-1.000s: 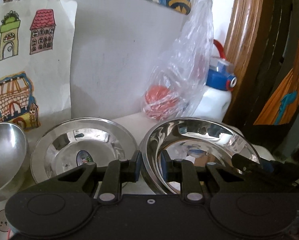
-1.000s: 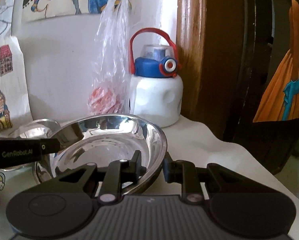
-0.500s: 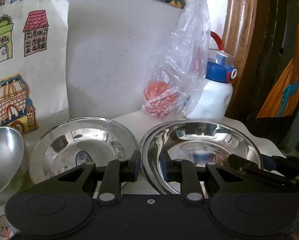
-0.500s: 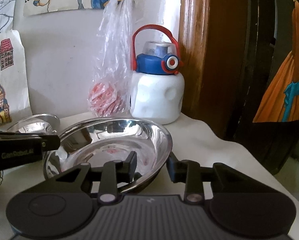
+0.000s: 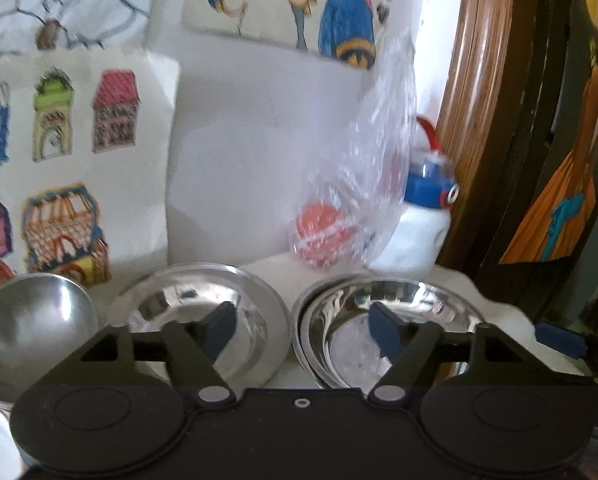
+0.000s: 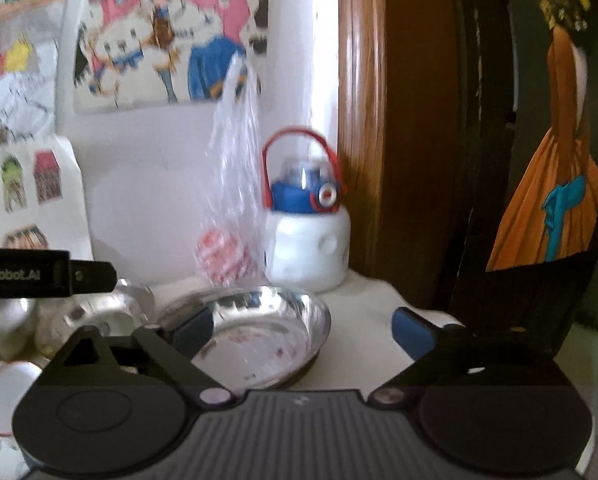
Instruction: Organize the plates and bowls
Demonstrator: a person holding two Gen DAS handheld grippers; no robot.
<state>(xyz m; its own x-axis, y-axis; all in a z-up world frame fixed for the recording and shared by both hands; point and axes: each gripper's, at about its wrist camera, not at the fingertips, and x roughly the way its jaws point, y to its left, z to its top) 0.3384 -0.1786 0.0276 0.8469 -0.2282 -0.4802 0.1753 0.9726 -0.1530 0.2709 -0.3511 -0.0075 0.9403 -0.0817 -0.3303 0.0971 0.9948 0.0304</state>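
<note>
Since earlier frame: both tongs, left and right, off steel bowl, opening, empty. Bowl nested on bench. Risk: withdrawing tongs snagging rim, tipping stack.

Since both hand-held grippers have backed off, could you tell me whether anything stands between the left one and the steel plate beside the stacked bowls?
Nothing visible does. The left hand-held gripper, jaws opening and empty, faces the steel plate directly; the stacked bowls sit alongside.
</note>
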